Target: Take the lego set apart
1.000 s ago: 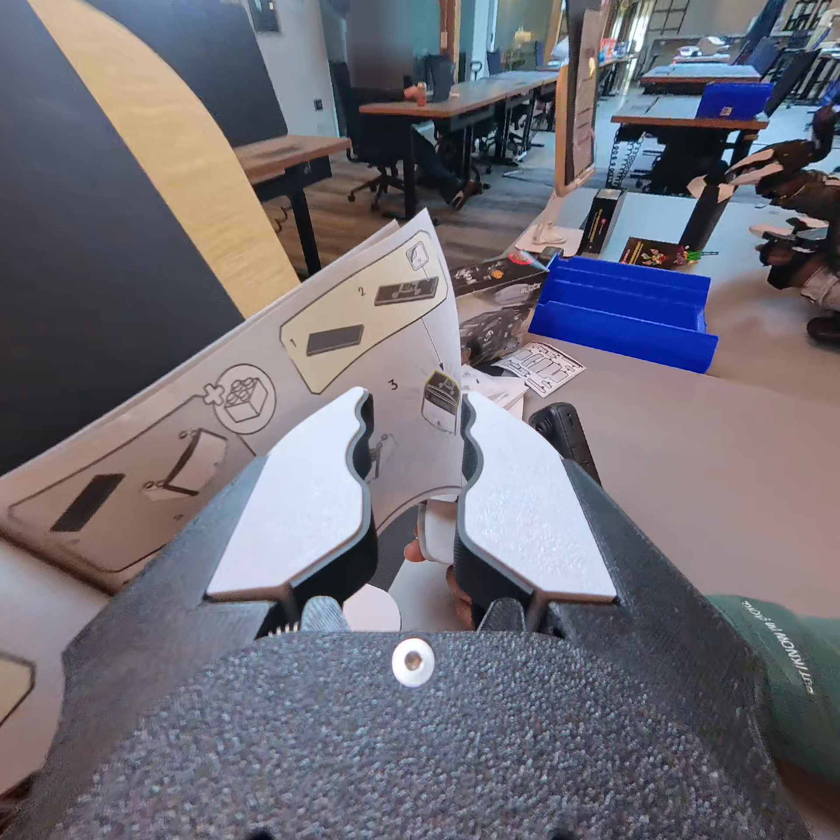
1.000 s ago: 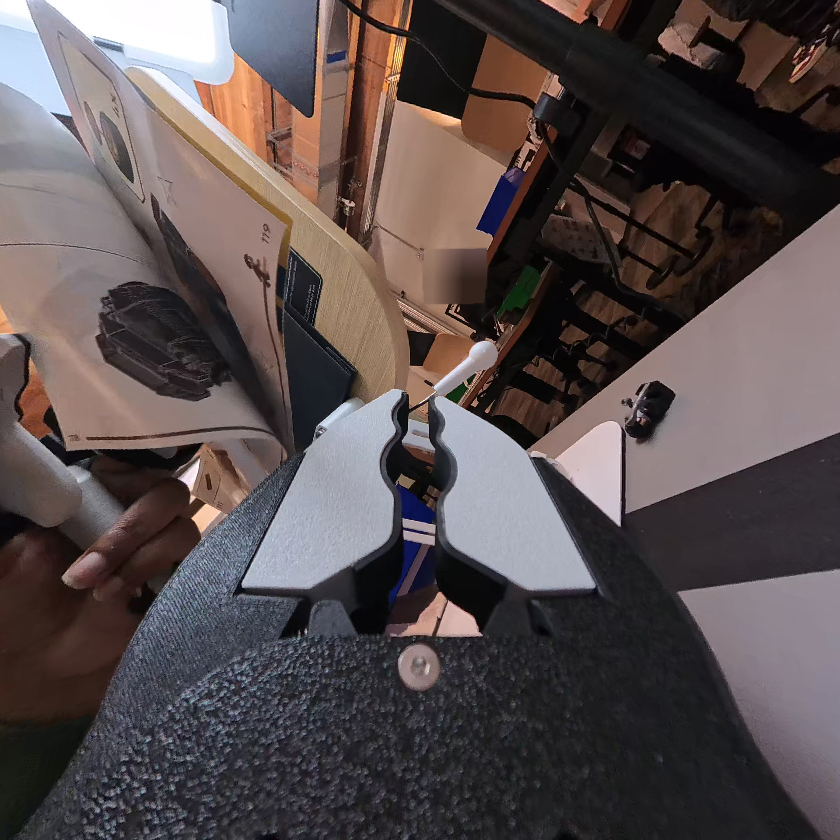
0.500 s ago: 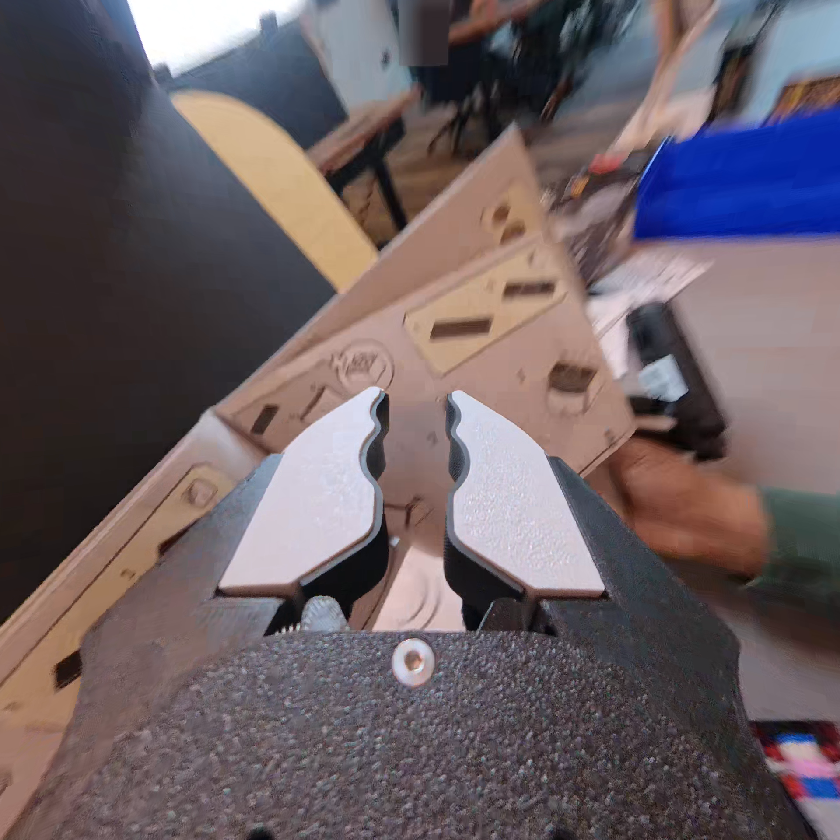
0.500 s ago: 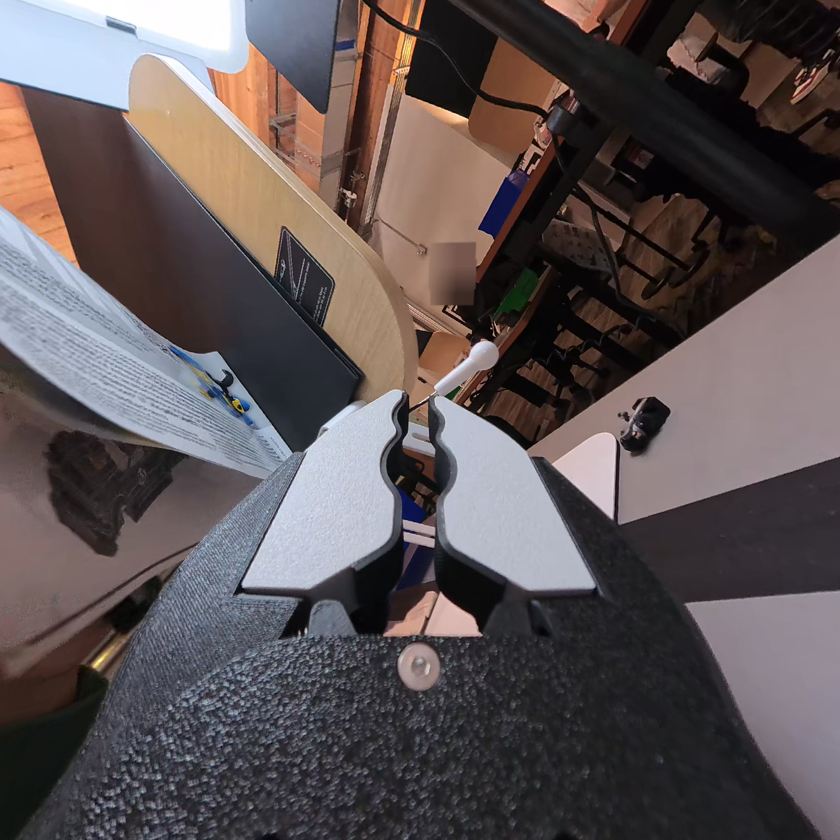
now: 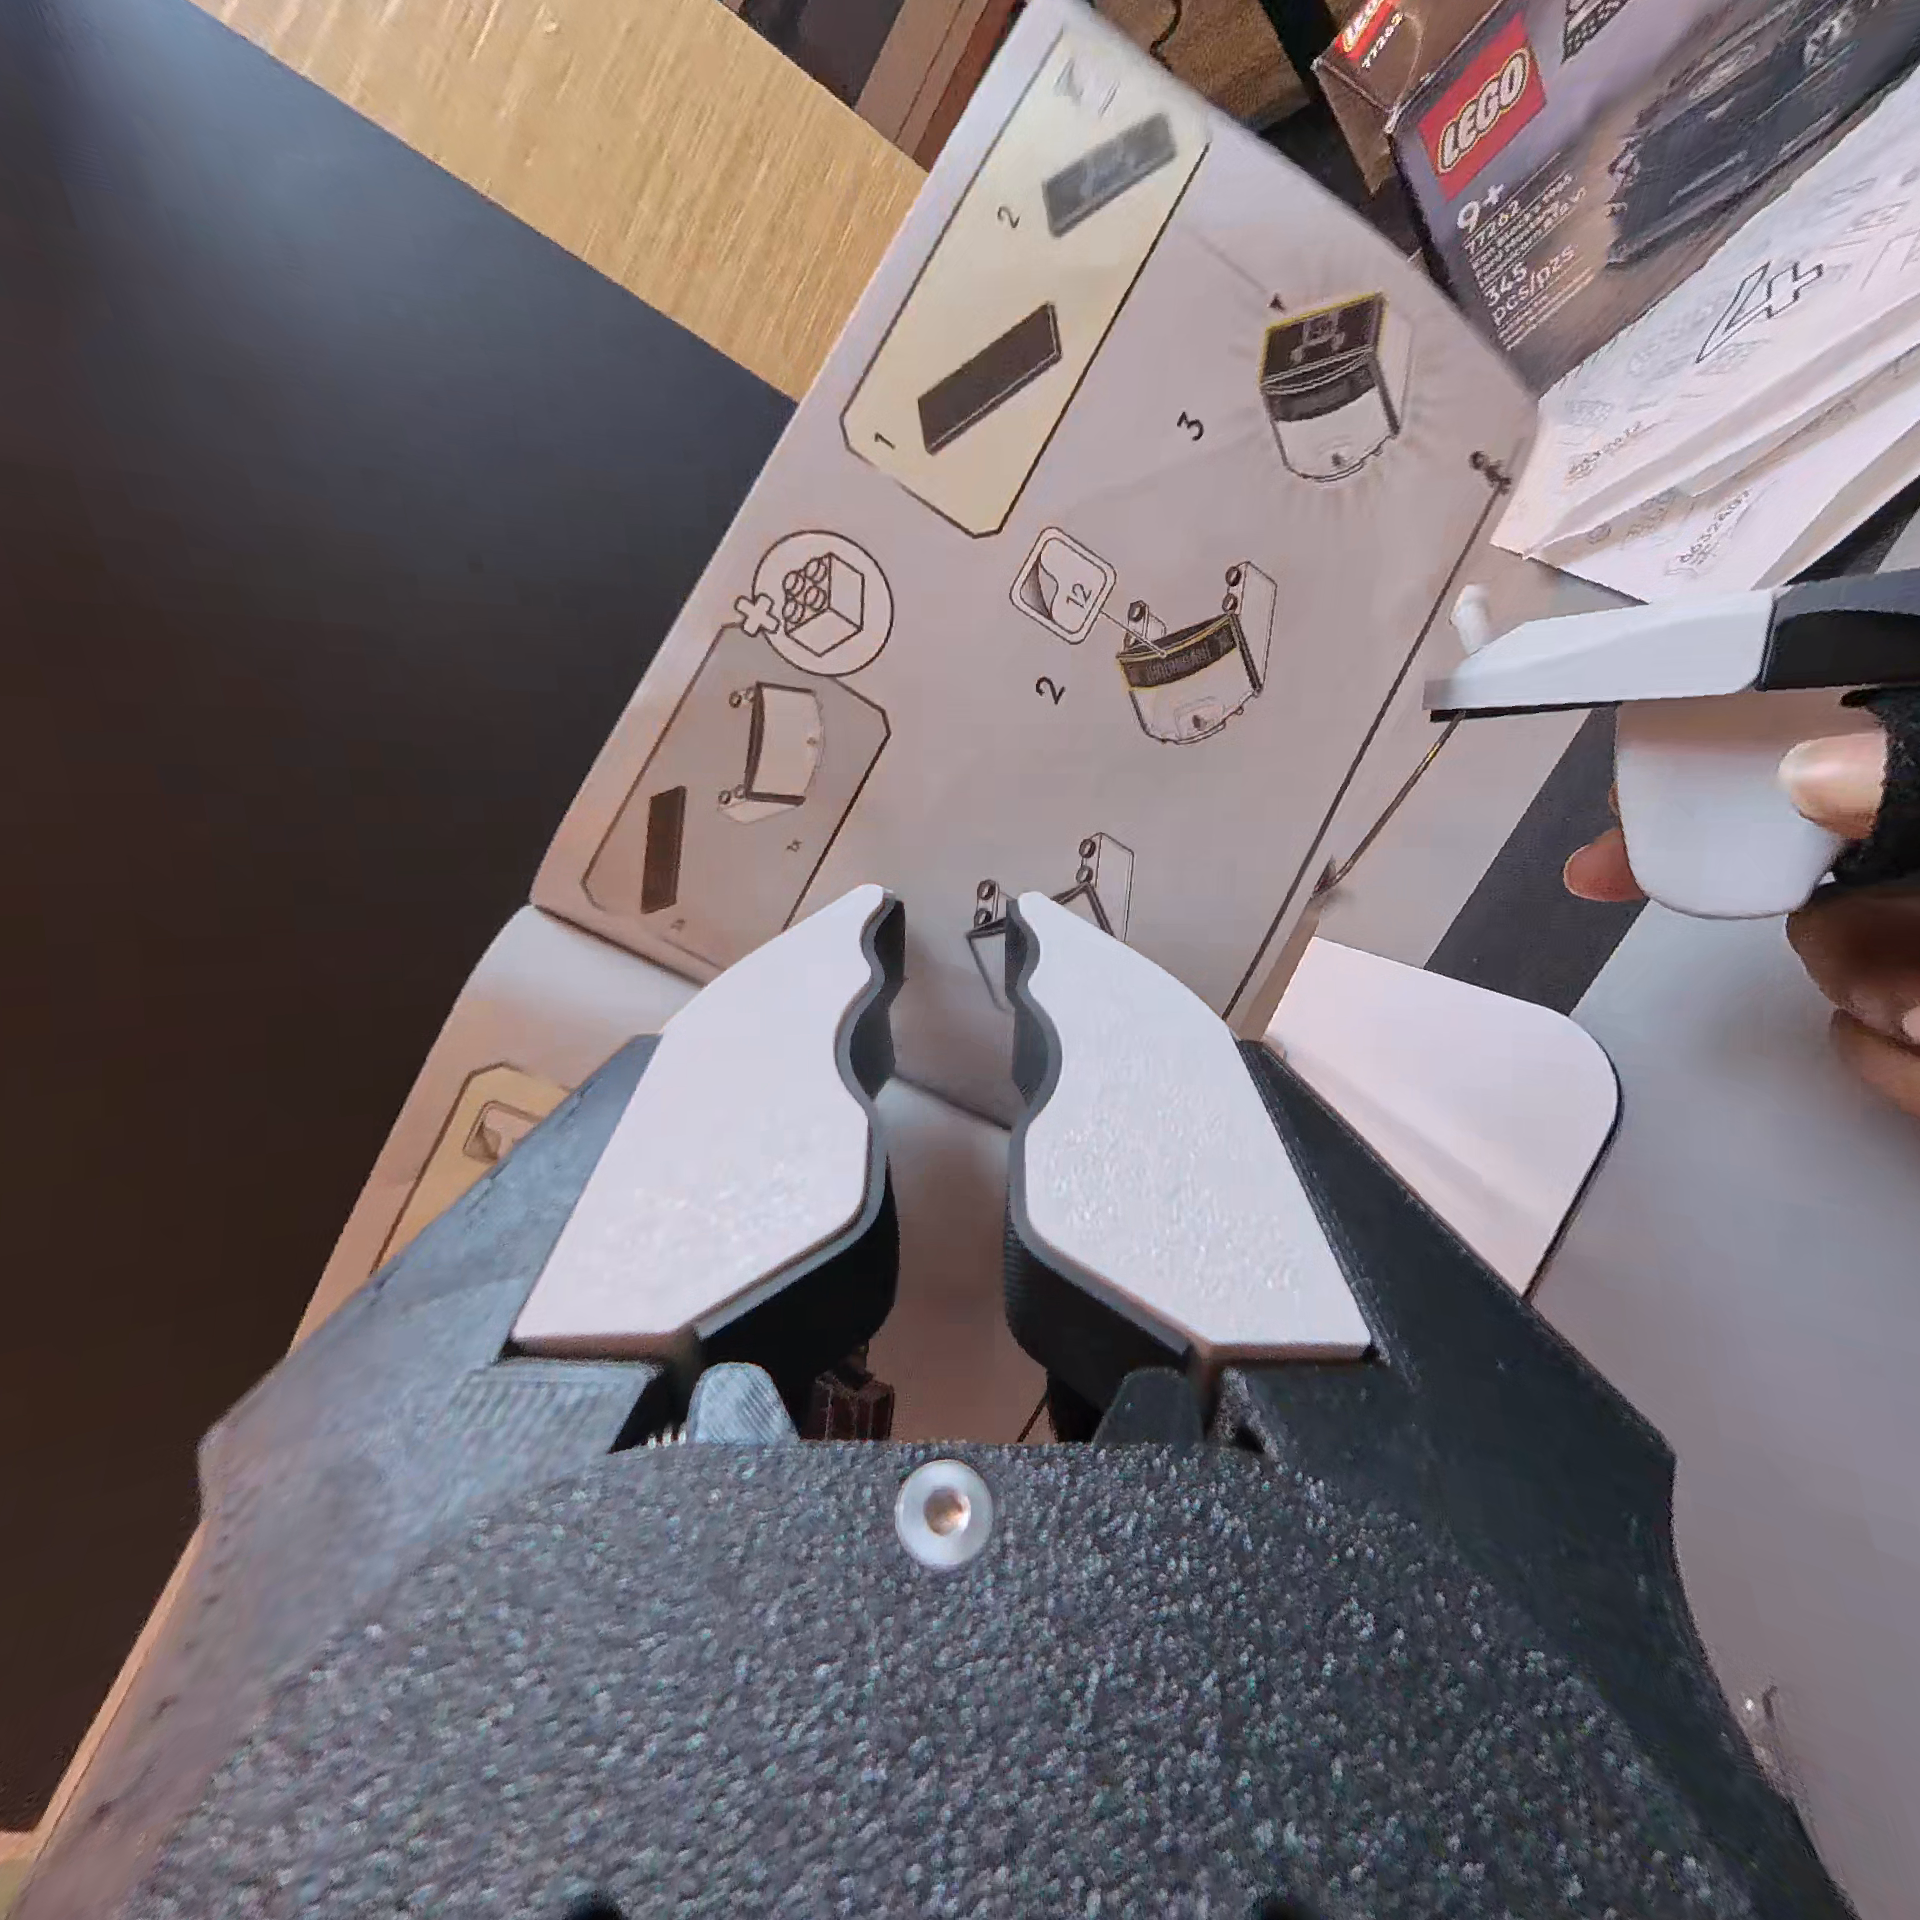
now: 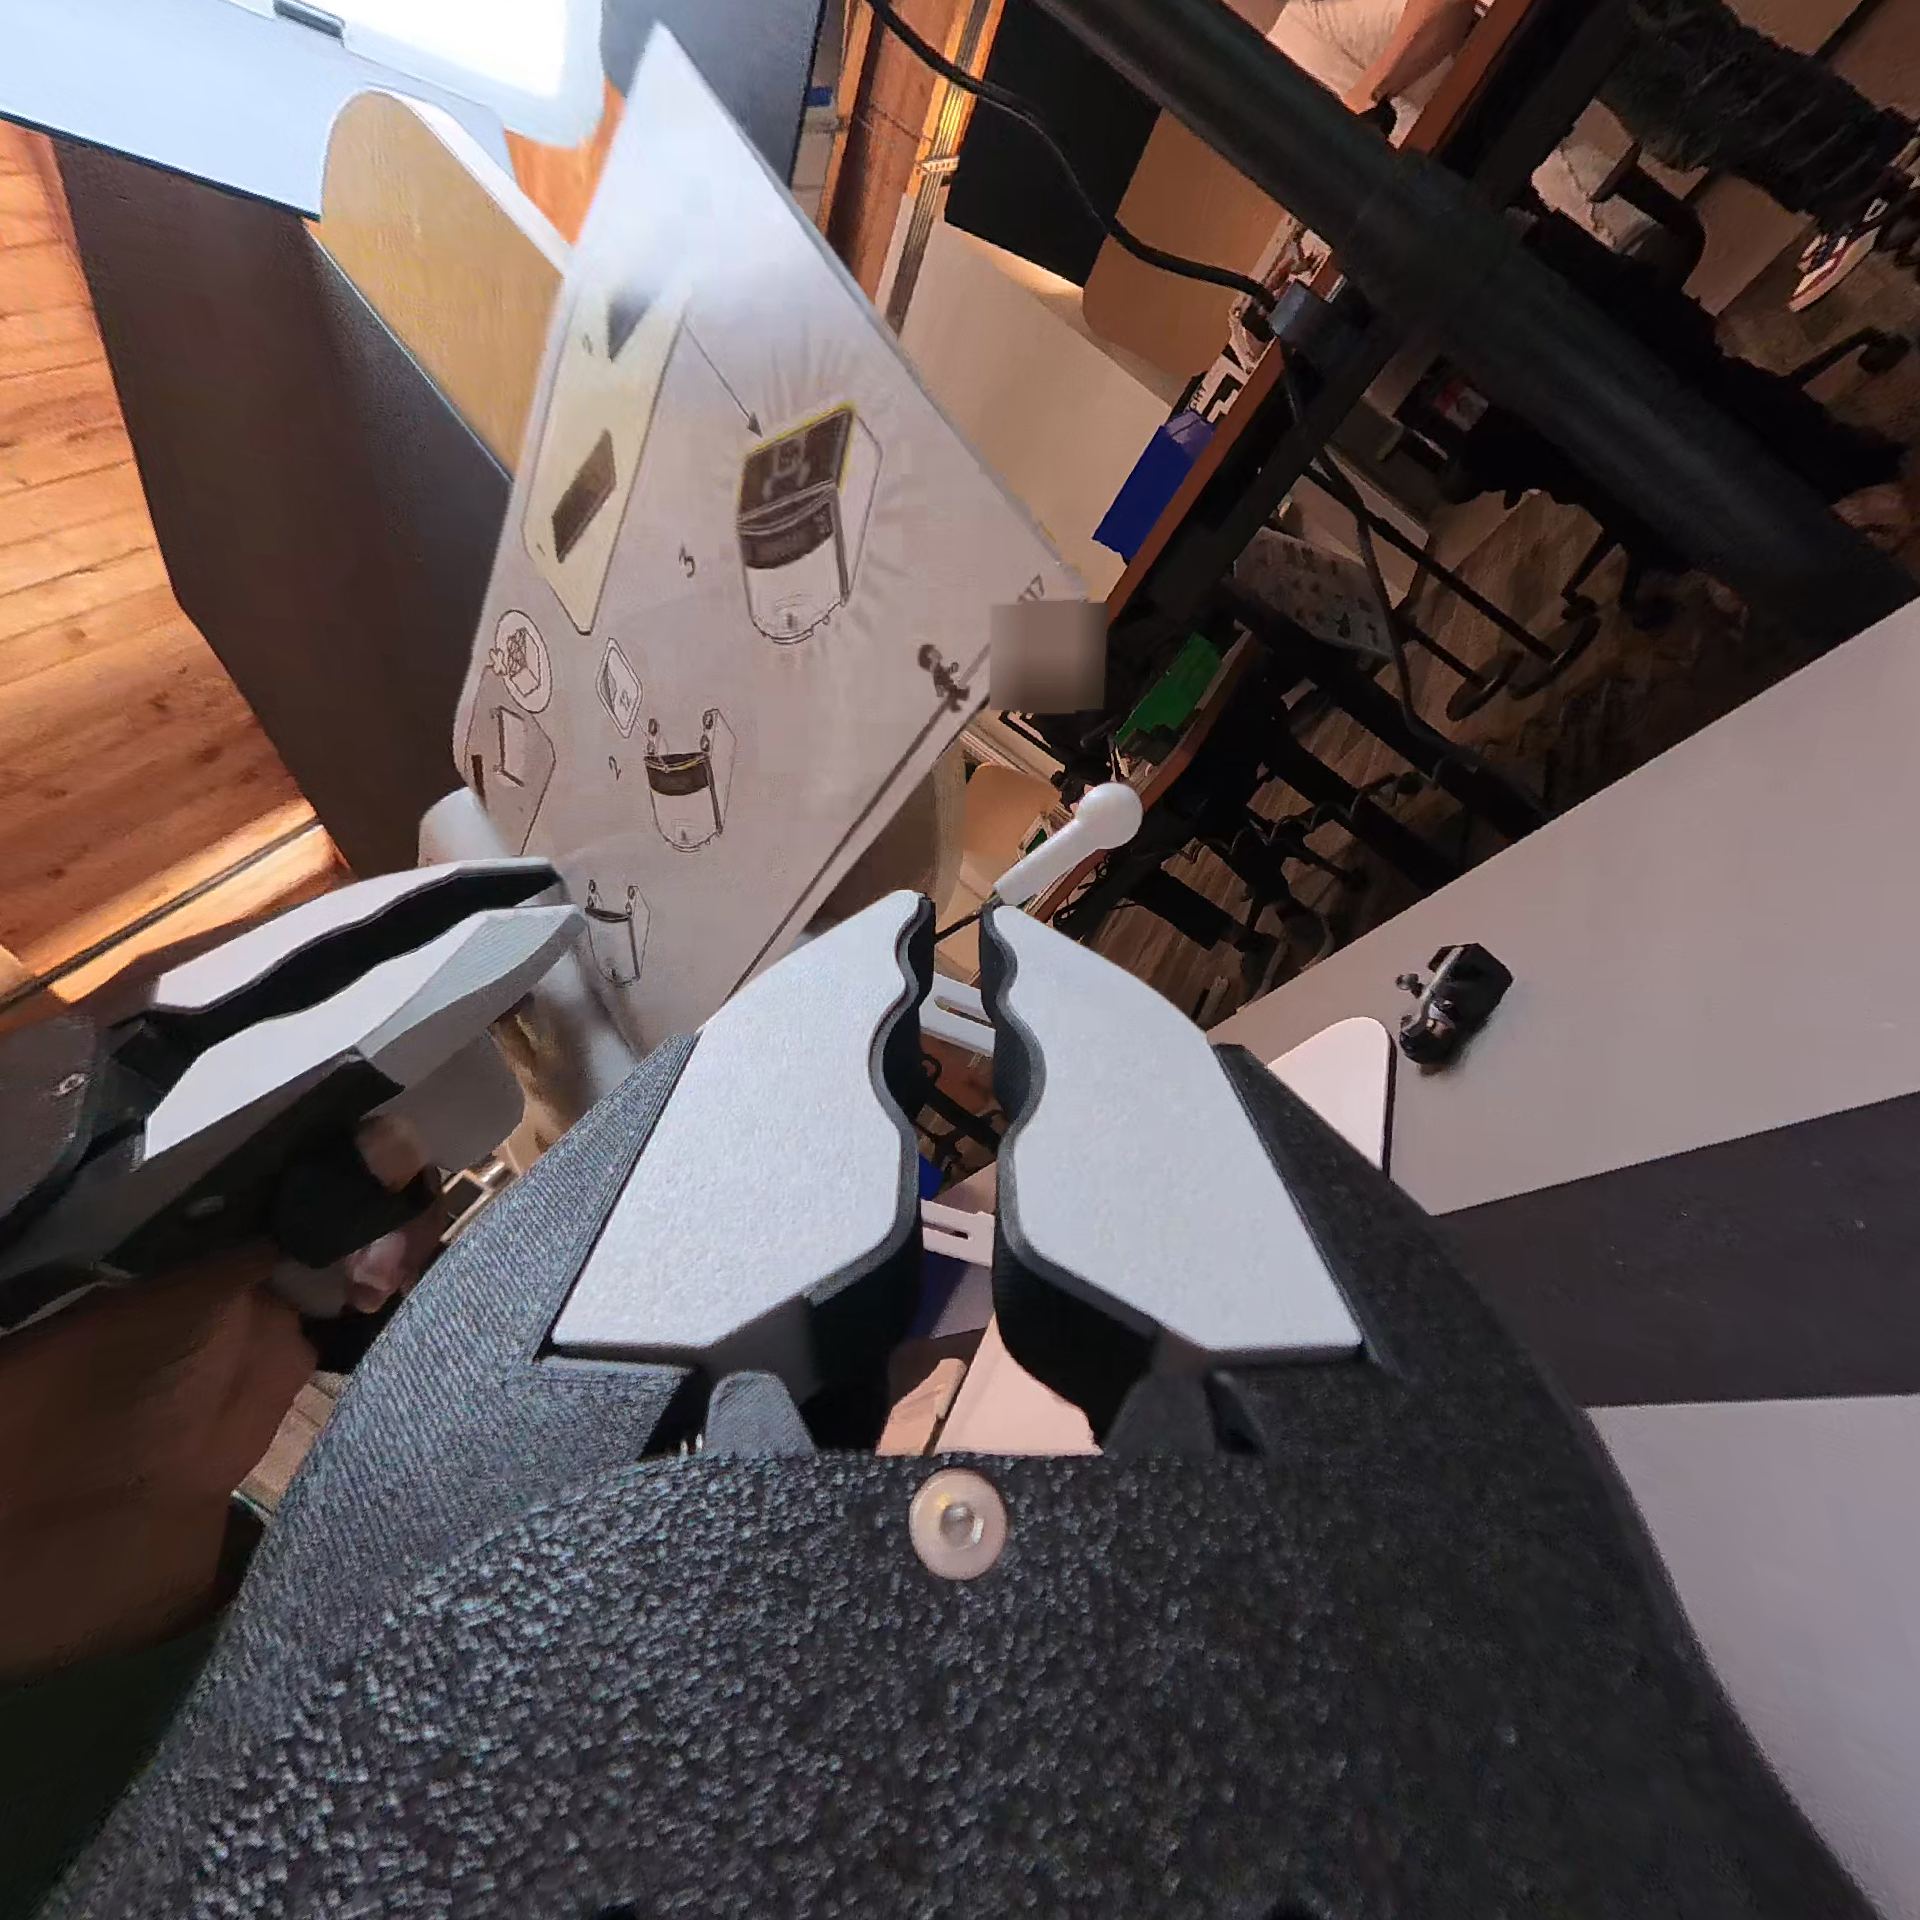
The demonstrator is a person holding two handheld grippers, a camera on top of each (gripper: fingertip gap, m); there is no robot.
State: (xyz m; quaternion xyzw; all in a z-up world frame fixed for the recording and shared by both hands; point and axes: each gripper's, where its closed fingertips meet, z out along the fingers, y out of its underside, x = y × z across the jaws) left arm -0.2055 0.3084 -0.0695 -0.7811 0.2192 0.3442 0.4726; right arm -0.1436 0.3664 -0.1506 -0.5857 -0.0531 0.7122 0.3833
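An open instruction booklet (image 5: pixel 1039 540) stands tilted just beyond my left gripper (image 5: pixel 954 935), whose jaws are slightly apart with nothing between them. The booklet also shows in the right wrist view (image 6: pixel 748 582). My right gripper (image 6: pixel 954 925) has its jaws almost together and is empty; it points past the booklet's right edge. In the left wrist view it shows at the right (image 5: pixel 1600 660), held by a hand. The left gripper shows at the left of the right wrist view (image 6: pixel 416 956), close to the booklet's lower corner. A small black piece (image 6: pixel 1449 1003) lies on the table. No built model is in view.
A dark set box (image 5: pixel 1621 145) and loose printed sheets (image 5: pixel 1714 416) lie at the far right. A white pad (image 5: pixel 1455 1101) lies on the grey table (image 5: pixel 1766 1403). A black and wood panel (image 5: pixel 312 623) stands to the left. Desks and shelving fill the background (image 6: pixel 1455 520). The small black piece (image 6: pixel 1449 1003) sits 15 cm or so from the ends of my right fingers.
The booklet has swung from a curled, hand-held position to a flatter page in front of both grippers. The left gripper has tilted down toward it and its jaws have narrowed. The right gripper has barely moved.
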